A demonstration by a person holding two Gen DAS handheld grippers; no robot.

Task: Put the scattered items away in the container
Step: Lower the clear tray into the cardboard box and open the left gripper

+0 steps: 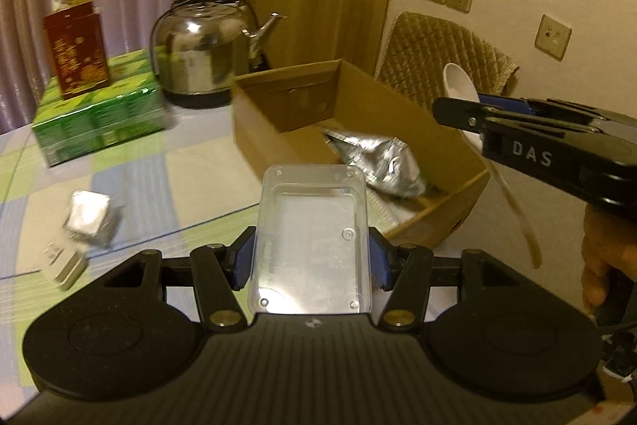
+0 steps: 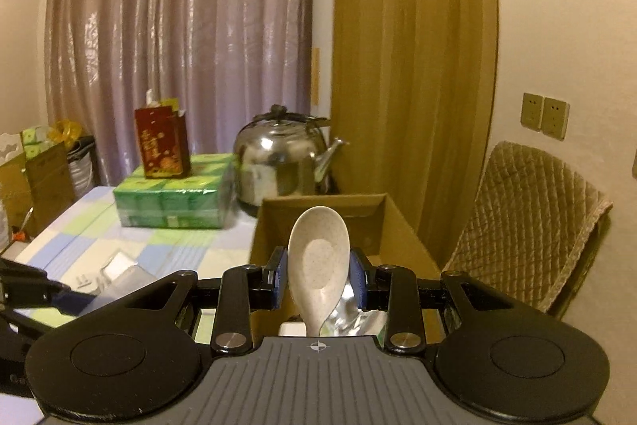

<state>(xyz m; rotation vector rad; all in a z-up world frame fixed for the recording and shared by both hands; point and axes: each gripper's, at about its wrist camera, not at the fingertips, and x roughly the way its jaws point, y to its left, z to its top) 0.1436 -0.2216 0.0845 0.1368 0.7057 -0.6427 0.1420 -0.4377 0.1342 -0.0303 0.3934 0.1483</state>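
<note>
Curtained room, checked-cloth table (image 1: 191, 194). Two small packets (image 1: 85, 222) lie loose left of the cardboard box (image 1: 438, 222), one foil bag (image 1: 382, 158) inside it. Left gripper (image 1: 312, 259) clamps one clear plastic tray (image 1: 312, 226) by its long sides; light, slippery, likely flexes. Right gripper (image 2: 318, 279) pinches one pale spoon (image 2: 318, 261) above the box; stiff, light, hold at bowl edges.

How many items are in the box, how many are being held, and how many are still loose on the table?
In the cardboard box: 1, the silver foil pouch.
Held: 2, the clear plastic box in the left gripper and the white spoon in the right gripper.
Loose on the tablecloth: 2, the silver packet and the small white case.
Total: 5.
</note>
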